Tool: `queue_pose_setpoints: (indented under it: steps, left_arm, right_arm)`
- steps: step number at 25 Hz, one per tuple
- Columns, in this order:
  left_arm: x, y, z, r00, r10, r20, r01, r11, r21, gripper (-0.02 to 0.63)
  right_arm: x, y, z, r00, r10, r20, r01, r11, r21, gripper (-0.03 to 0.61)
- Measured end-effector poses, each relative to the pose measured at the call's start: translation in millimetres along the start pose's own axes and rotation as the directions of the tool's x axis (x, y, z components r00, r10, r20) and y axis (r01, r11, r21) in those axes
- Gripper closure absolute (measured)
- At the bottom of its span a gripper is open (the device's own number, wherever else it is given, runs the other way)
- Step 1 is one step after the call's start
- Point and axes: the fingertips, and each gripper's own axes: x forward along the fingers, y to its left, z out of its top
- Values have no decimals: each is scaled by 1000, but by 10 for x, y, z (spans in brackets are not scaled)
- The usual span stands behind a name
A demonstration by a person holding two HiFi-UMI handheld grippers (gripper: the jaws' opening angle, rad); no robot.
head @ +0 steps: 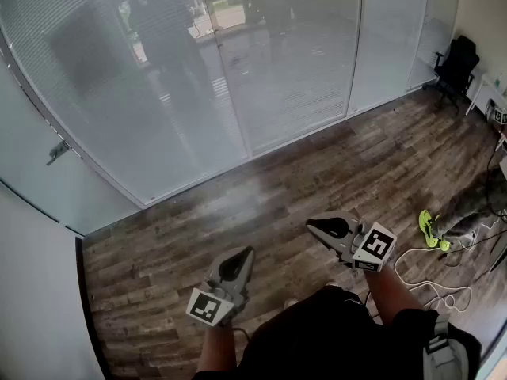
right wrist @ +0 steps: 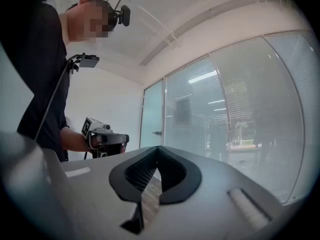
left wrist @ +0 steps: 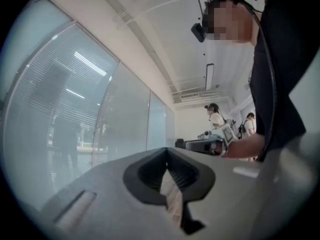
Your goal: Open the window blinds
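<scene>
We stand well apart from the lowered white slatted window blinds, across the brown wood-plank floor. The left hand-held gripper and right hand-held gripper are pinched together, empty. Approach step; next we likely need to locate the blinds' control.

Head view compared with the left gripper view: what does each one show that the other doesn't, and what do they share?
Only the head view shows the white cable on the floor and the door handle. Only the left gripper view shows the ceiling light and two people in the background. Both show the window blinds, the left gripper with its jaws together on nothing, and the right gripper.
</scene>
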Motion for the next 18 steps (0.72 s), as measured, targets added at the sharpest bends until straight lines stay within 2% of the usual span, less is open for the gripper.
queue_pose_setpoints:
  steps: [3, 9, 14, 18]
  left_arm:
    - [0, -26, -21, 1000, 6, -4, -6, 1000, -8, 609]
    - [-37, -16, -2, 1000, 12, 3, -12, 1000, -9, 609]
    - [-71, -9, -7, 1000, 17, 1, -17, 1000, -13, 609]
    - [-105, 12, -39, 1000, 20, -5, -20, 1000, -16, 609]
  right_arm:
    - [-14, -105, 53, 1000, -20, 10, 20, 1000, -7, 572]
    - [27, -64, 61, 1000, -6, 17, 7, 1000, -15, 572]
    - [43, -66, 157, 996, -13, 89, 13, 1000, 1, 572]
    - [79, -71, 137, 996, -23, 85, 22, 1000, 11, 572]
